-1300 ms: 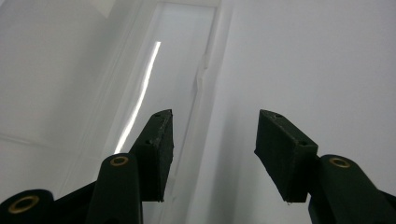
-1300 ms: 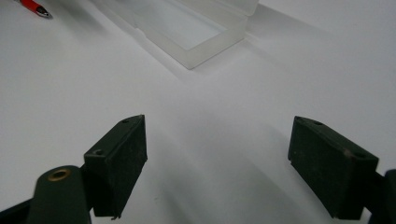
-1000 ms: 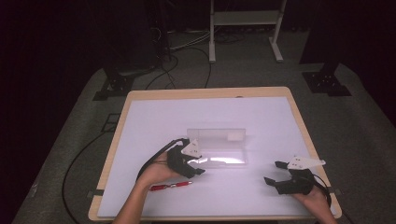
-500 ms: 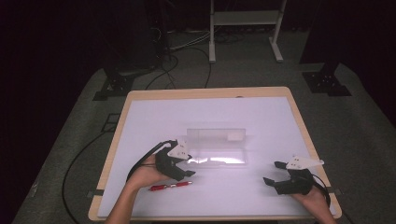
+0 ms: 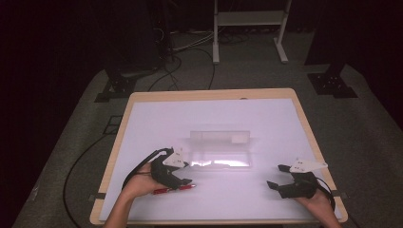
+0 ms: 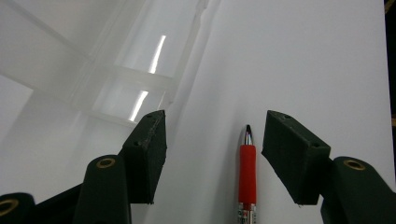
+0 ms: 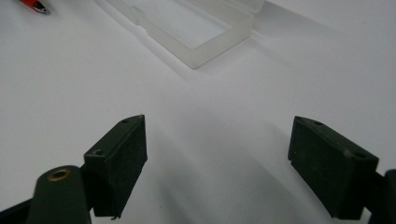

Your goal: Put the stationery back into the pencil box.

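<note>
A red pen (image 5: 173, 189) lies on the white table near the front left. My left gripper (image 5: 186, 173) hovers over it, open. In the left gripper view the pen (image 6: 247, 172) rests between the two spread jaws of my left gripper (image 6: 212, 154), tip pointing away, nearer the right-hand pad (image 6: 292, 163), and neither pad touches it. A clear plastic case (image 5: 221, 156) lies open at mid-table, its lid standing up behind. My right gripper (image 5: 275, 175) rests near the front right, open and holding nothing; its jaws (image 7: 217, 154) point toward the case (image 7: 187, 25).
The table top (image 5: 266, 118) is a white sheet with a wooden rim. Cables trail from both grippers. Dark floor, stand legs and cables lie beyond the table's far edge. The red pen tip (image 7: 32, 4) shows at the top left of the right gripper view.
My left gripper has slid leftward, away from the clear case, while the pen stays lying on the table. The right gripper has kept still.
</note>
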Demonstrator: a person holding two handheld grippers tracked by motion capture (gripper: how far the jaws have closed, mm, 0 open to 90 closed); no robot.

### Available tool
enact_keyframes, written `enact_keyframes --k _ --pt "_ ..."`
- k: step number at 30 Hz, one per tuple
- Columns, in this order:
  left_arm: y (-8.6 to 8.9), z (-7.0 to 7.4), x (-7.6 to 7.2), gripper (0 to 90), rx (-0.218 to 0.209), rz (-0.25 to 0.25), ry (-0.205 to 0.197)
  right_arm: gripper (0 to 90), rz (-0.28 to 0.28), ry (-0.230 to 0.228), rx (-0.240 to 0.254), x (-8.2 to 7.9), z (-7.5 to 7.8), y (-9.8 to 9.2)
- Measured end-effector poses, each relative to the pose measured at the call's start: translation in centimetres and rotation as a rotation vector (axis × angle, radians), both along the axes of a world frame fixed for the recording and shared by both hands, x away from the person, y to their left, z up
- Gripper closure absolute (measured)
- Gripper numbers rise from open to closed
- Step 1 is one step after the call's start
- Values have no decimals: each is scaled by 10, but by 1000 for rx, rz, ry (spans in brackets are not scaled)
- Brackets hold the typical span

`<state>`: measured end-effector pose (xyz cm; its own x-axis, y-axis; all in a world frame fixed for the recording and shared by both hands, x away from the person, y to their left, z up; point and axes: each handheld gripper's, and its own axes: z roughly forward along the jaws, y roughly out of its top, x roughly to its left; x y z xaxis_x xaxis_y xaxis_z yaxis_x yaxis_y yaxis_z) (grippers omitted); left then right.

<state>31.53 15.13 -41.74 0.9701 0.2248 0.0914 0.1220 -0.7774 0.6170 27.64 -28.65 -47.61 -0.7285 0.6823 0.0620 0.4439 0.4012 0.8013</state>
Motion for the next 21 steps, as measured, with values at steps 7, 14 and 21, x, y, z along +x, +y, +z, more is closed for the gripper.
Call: enact_keyframes --k 7,14,21 --pt "10 -8 -6 398 13 16 5 189 3 -5 -1 -1 0 0" --pt "23 -13 -11 452 32 25 36 189 2 -5 1 -2 1 -1" --pt "28 -19 -15 502 50 14 52 189 4 -8 -1 -2 1 0"
